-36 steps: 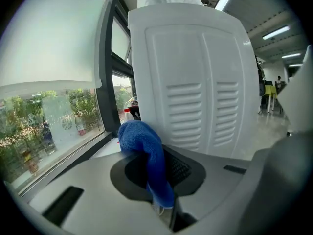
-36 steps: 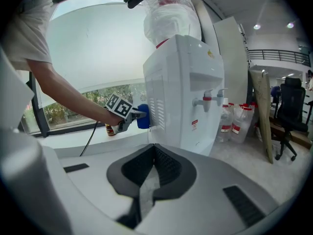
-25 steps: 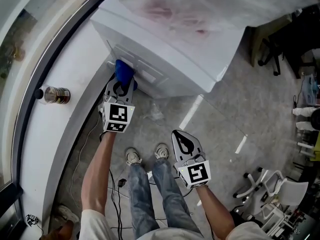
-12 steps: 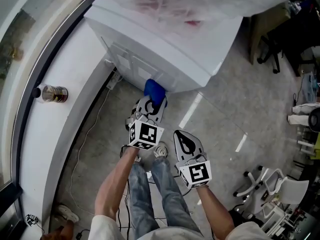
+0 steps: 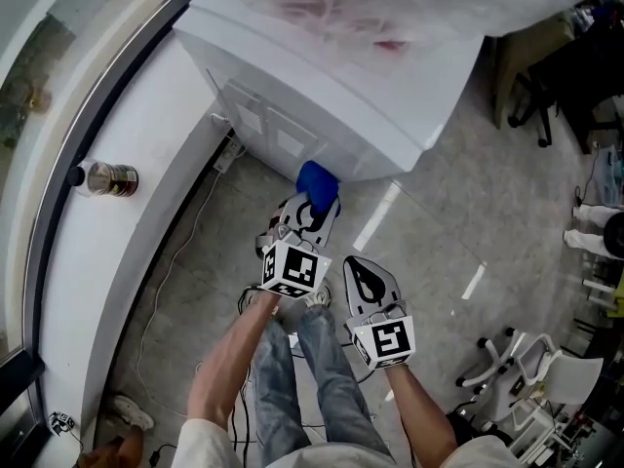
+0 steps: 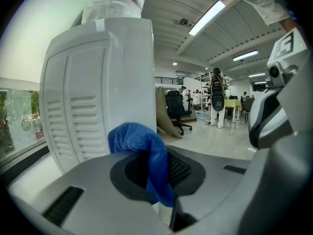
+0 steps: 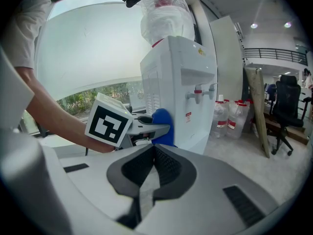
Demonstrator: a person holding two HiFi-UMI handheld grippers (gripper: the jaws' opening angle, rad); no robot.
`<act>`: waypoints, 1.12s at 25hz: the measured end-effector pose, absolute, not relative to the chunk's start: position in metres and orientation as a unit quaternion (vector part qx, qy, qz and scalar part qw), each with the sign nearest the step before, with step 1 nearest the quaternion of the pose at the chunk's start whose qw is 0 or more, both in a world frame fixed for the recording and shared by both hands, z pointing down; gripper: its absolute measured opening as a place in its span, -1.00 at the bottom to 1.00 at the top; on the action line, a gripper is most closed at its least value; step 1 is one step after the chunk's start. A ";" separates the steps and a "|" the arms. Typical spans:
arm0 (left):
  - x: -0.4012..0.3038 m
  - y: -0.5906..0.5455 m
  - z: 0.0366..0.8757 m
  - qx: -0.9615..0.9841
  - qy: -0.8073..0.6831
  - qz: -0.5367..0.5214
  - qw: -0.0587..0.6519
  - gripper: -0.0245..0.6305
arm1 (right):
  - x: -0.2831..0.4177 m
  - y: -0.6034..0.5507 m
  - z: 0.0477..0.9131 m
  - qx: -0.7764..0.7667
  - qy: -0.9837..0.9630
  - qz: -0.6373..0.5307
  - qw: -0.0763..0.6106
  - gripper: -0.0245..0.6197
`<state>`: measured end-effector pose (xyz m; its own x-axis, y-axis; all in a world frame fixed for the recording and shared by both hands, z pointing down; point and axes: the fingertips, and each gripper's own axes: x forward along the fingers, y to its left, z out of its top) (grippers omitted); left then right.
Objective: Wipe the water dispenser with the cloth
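right gripper jaws together, nothing between; left gripper holds blue cloth against white water dispenser side

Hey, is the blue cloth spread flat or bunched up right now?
Bunched up. The cloth is a rounded wad pinched in the left gripper's jaws, bulging past their tips beside the water dispenser.

Left claw: forearm reaches up from 6 o'clock, claw aimed 1 o'clock, jaws clamped on blue cloth. Right claw: just beside it at its 4 o'clock, aimed 11 o'clock, jaws together, nothing between.
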<state>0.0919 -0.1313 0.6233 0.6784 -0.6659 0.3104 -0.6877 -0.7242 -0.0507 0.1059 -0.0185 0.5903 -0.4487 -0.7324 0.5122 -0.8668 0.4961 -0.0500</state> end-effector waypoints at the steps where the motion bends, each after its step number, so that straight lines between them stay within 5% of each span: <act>1: 0.084 -0.133 0.628 0.912 -0.375 0.161 0.035 -0.77 | 0.105 -0.019 0.591 0.478 -0.837 0.155 0.217 -0.88; 14: -0.090 -0.247 0.668 0.821 -0.520 0.222 0.080 -0.77 | 0.104 -0.017 0.606 0.476 -0.833 0.171 0.224 -0.88; 28: -0.094 -0.249 0.684 0.824 -0.507 0.240 0.077 -0.77 | 0.105 -0.014 0.618 0.476 -0.832 0.171 0.228 -0.88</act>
<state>-0.0938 -0.2493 0.6844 0.3709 -0.7987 0.4738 -0.8724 -0.4746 -0.1172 0.1051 -0.0139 0.6177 -0.4431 -0.7136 0.5427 -0.8700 0.4883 -0.0682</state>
